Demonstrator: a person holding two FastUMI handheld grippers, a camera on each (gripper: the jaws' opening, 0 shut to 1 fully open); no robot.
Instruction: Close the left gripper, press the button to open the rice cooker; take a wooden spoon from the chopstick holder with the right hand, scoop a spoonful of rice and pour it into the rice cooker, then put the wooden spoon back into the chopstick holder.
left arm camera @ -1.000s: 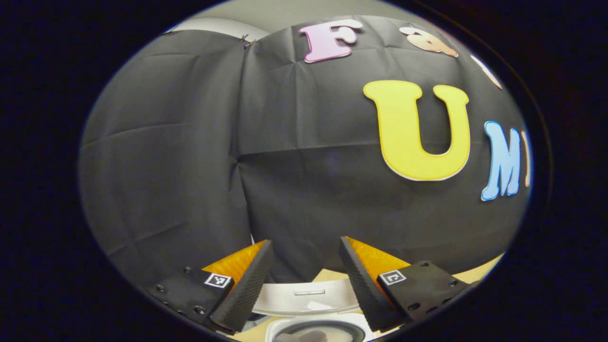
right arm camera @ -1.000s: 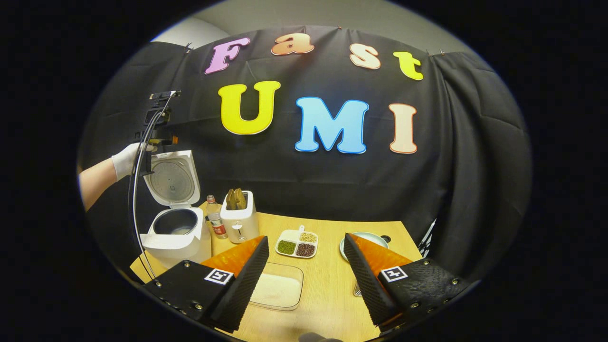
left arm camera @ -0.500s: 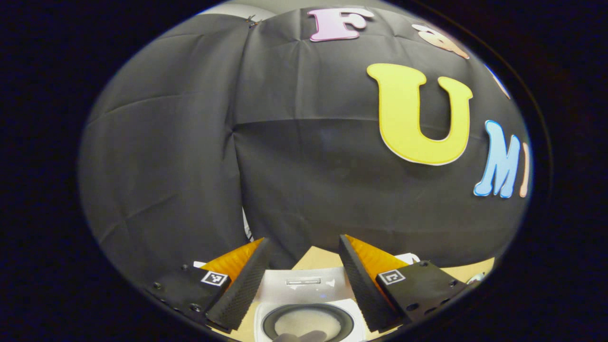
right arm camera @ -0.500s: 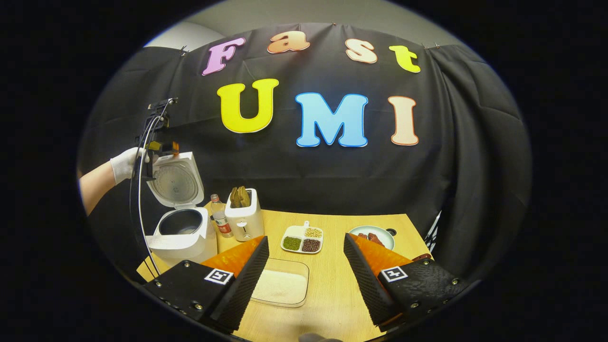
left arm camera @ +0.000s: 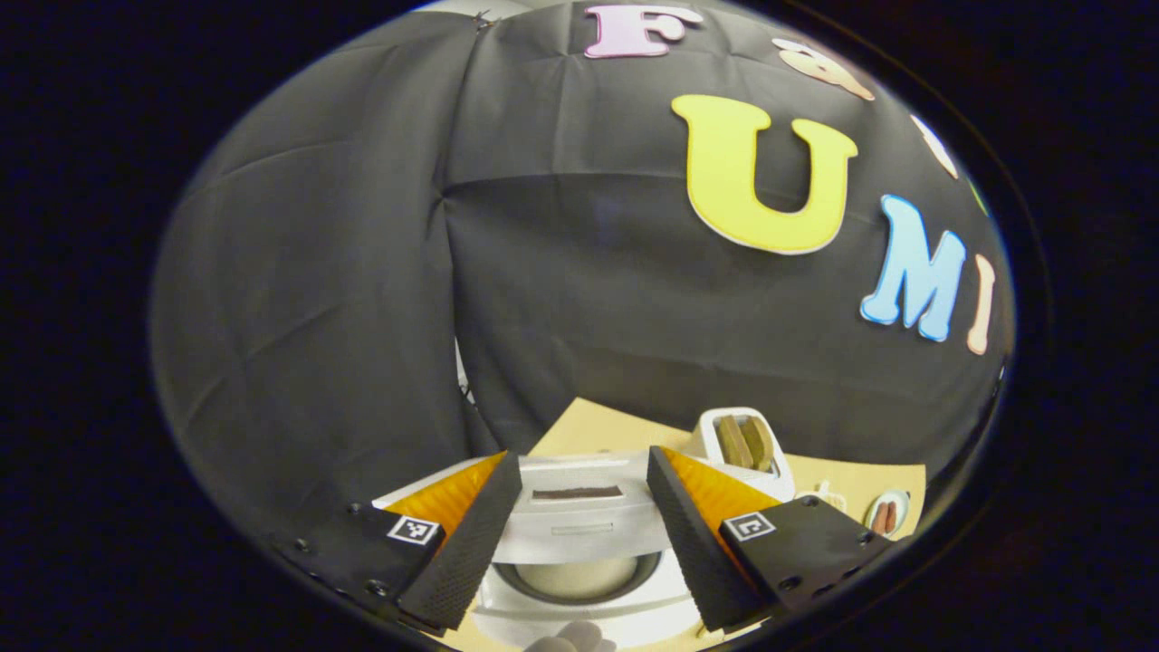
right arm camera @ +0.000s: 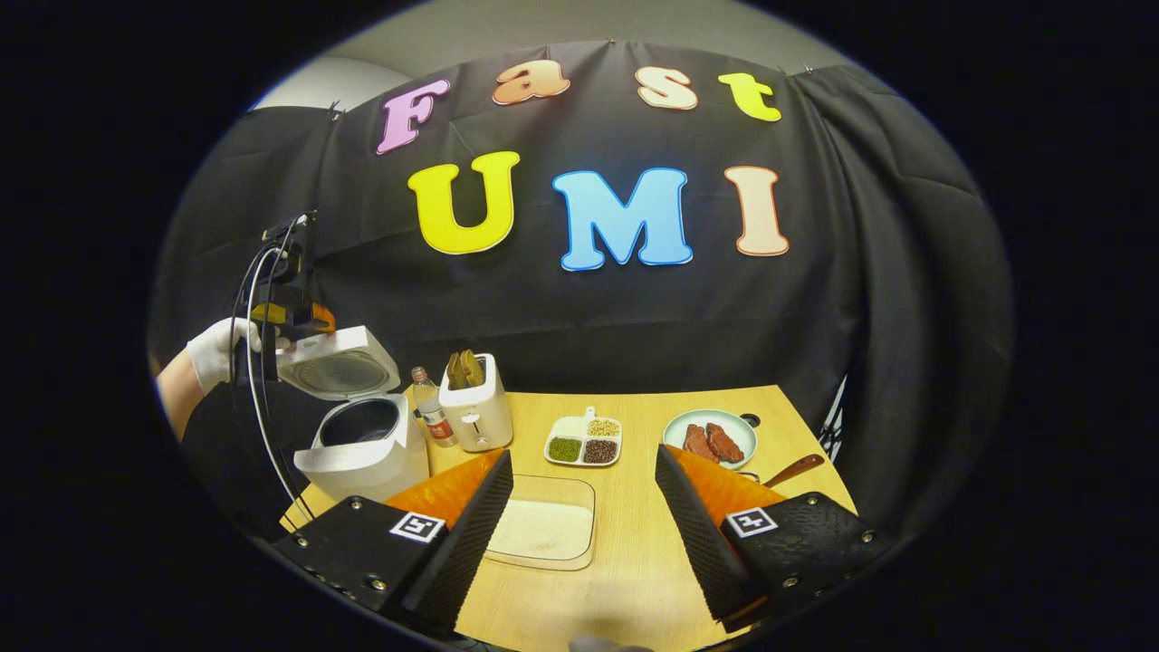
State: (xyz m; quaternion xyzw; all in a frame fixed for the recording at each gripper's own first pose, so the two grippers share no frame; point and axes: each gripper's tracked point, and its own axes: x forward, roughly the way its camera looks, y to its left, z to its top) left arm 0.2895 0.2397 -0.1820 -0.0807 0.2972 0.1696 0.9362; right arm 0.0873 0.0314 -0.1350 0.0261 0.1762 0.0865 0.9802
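The white rice cooker [right arm camera: 362, 448] stands at the table's left end, its lid [right arm camera: 337, 362] tilted about halfway down over the pot. A gloved hand [right arm camera: 213, 349] holds my left gripper [right arm camera: 290, 317] against the lid's raised edge. In the left gripper view, my left gripper [left arm camera: 579, 466] is open, with the lid [left arm camera: 579, 521] and the pot [left arm camera: 575, 575] showing between its fingers. My right gripper [right arm camera: 579, 462] is open and holds nothing, hanging above a clear tray of rice [right arm camera: 543, 530]. A wooden spoon handle [right arm camera: 797, 469] pokes out beside its right finger.
A toaster [right arm camera: 477, 407] with bread and a small bottle [right arm camera: 433, 421] stand right of the cooker. A divided dish of beans [right arm camera: 584, 444] and a plate of meat [right arm camera: 711, 439] sit mid-table. The toaster [left arm camera: 738, 444] lies close to my left gripper's right side.
The cooker lid has swung from upright to about half lowered, with my left gripper moving down on it. My right gripper's view has shifted, bringing more of the table and the spoon handle into view.
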